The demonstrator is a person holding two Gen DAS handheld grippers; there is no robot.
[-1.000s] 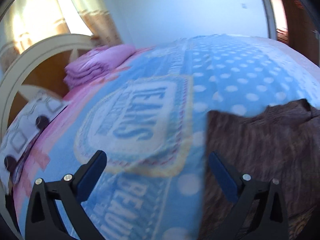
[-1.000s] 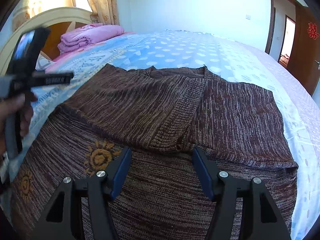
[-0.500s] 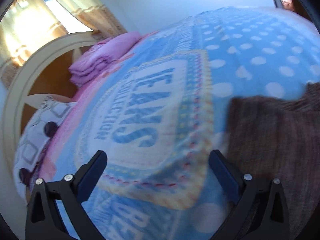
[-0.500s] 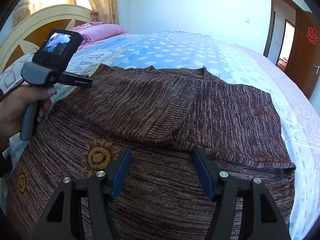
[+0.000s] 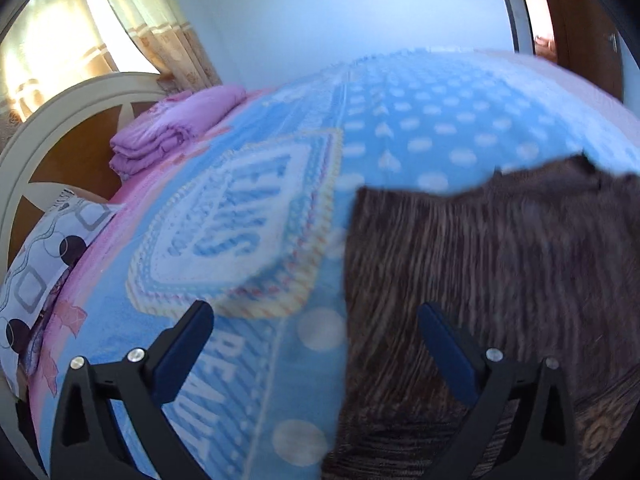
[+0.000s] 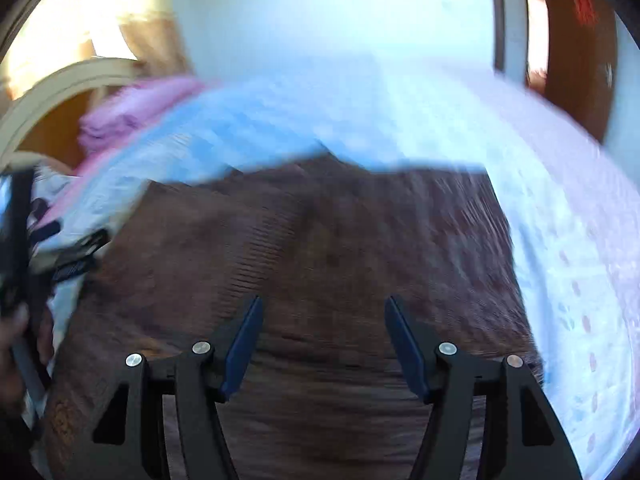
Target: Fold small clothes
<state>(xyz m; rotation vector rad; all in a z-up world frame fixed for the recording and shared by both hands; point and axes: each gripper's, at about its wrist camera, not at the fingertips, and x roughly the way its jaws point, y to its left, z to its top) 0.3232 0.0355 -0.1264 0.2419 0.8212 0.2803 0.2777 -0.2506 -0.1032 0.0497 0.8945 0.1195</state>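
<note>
Sweater (image 5: 500,264), brown ribbed knit, seemingly flat on fleecy blanket (image 5: 420,120).

The right wrist view was smeared by motion, so the knit of the brown sweater (image 6: 320,248) and the dots of the bedspread (image 6: 560,240) could not be made out. At its left edge the left gripper (image 6: 24,248) and the hand (image 6: 16,344) holding it were cut off and blurred. In the left wrist view the sweater (image 5: 500,272) ran past the right and bottom edges, and the bedspread lettering (image 5: 224,228) was too blurred to read fully.
</note>
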